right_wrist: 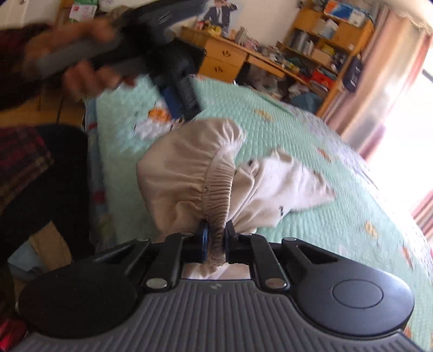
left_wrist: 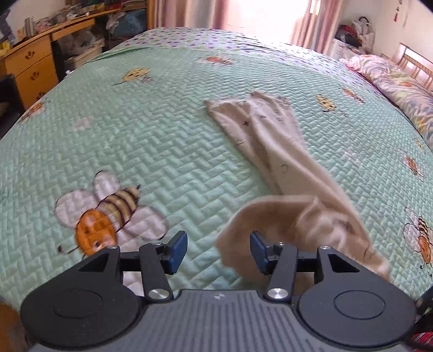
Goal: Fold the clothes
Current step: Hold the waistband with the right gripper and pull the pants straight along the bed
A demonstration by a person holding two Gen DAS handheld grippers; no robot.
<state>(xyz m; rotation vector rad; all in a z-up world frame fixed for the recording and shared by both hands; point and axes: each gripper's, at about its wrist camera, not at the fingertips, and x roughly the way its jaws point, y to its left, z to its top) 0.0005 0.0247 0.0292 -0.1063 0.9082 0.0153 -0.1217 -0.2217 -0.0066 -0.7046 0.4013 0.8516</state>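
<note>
A bedroom is shown, with a wide bed covered by a green quilt (left_wrist: 151,140) printed with bees, a wooden desk (left_wrist: 29,65) along the far wall and bright curtains (left_wrist: 311,24) at the window.

On that quilt a pair of beige trousers (left_wrist: 273,135) is stretched out, the leg ends lying flat and side by side toward the far side of the bed, the waist end lifted off the surface nearer the cameras. Nothing that reads as a finished fold can be made out; the garment looks to be at the stage of being laid out or brought over for a first fold, so most of the task is judged to be left.

The gathered elastic waistband (right_wrist: 216,195) is clamped between the pads of the right gripper (right_wrist: 215,238), which are drawn together on it, and the cloth bulges up and away from there. The left gripper (left_wrist: 218,250) is held with its jaws apart and nothing pressed between them; a raised edge of the trousers lies just beside its right-hand pad, possibly brushing it, though motion blur makes that hard to settle. In the right wrist view the left gripper is seen above the waist, carried by a blurred hand (right_wrist: 81,78).
</note>
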